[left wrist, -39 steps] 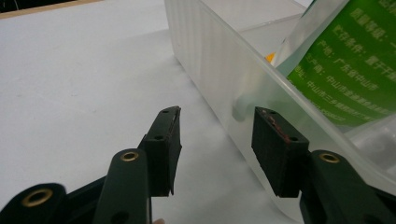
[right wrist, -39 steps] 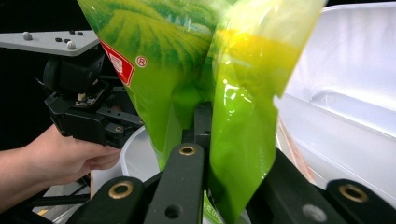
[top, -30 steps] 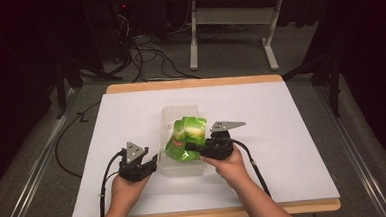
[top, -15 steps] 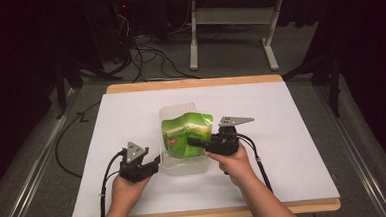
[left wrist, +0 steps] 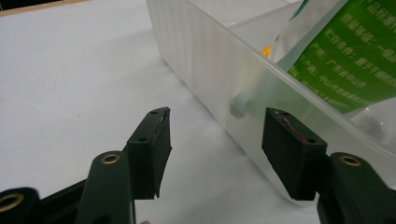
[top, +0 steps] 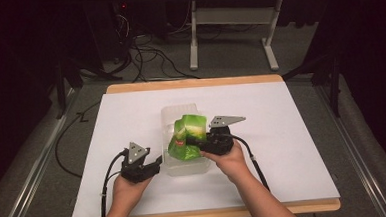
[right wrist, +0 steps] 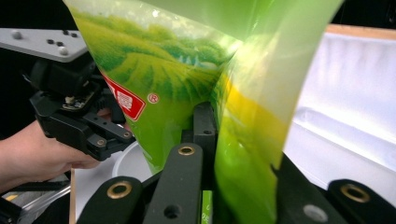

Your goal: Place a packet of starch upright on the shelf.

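A green pouch (top: 188, 135) with a red label stands tilted in a clear plastic container (top: 179, 111) at the middle of the white table. My right gripper (top: 199, 148) is shut on the pouch's lower right edge. In the right gripper view the pouch (right wrist: 187, 70) rises from between the closed jaws of that gripper (right wrist: 210, 126). My left gripper (top: 157, 164) sits at the container's near left corner. In the left gripper view it (left wrist: 217, 140) is open beside the container's frosted wall (left wrist: 205, 65), its right-hand jaw overlapping that wall, nothing gripped.
The white table top (top: 292, 133) has a wooden edge (top: 206, 215) at the front. Beyond the far edge are cables (top: 143, 56) on the floor and a table frame (top: 231, 16). The left hand and its gripper (right wrist: 74, 116) show in the right gripper view.
The right gripper has turned and raised the pouch from a crumpled heap in the container to a tilted stand. The left gripper has hardly moved.
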### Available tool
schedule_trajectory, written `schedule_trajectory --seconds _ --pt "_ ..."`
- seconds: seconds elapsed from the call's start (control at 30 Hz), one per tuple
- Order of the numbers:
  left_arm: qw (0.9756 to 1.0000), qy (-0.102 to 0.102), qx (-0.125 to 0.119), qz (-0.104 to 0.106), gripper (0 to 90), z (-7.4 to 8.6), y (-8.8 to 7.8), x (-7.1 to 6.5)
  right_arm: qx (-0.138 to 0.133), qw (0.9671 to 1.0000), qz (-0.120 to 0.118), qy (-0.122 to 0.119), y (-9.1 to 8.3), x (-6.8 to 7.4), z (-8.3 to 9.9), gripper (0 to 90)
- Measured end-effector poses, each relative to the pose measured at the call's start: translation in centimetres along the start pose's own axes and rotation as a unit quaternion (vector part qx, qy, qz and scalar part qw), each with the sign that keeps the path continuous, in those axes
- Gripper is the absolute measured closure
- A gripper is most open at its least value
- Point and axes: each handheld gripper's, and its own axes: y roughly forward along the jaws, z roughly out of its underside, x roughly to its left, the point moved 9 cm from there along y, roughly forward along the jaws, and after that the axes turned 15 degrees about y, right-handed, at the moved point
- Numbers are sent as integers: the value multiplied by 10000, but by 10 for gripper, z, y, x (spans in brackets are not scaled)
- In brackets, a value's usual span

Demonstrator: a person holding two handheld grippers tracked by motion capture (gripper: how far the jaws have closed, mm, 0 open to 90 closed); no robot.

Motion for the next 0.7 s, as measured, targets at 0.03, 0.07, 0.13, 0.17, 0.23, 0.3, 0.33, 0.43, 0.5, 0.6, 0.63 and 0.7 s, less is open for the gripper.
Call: schedule_trajectory --seconds 0.03,0.07,0.13,0.17,0.23,0.3,0.33,0.43,0.5,0.6,0.63,0.7 --pt "10000 10 -4 -6 430 0 0 0 88 9999 24 49 2 -1 0 870" --pt "10000 10 -4 -6 432 0 0 0 88 9999 24 49 2 -1 0 870" --pt "10000 22 -9 -9 433 0 0 0 147 9998 34 131 5 -3 1 870" --pt "10000 25 -9 -13 435 0 0 0 221 9995 -2 208 8 -3 3 871" --pt "10000 29 -3 -18 436 0 0 -1 287 9993 8 232 11 -3 5 872" --pt "10000 30 -3 -20 436 0 0 -1 319 9993 2 218 12 -4 6 871" --pt "10000 34 -6 -22 436 0 0 -1 354 9990 23 255 13 -4 6 872" --pt "10000 35 -2 -27 437 0 0 -1 446 9985 34 318 14 -6 7 872" --pt "10000 37 -3 -33 437 0 0 -1 482 9983 44 324 15 -6 8 873" --pt "10000 40 3 -36 437 0 0 -1 520 9980 68 349 15 -6 8 872" --pt "10000 26 -6 -37 436 0 0 -1 507 9982 80 314 15 -6 8 871" --pt "10000 12 -6 -21 430 0 0 0 484 9984 90 263 14 -5 7 866"
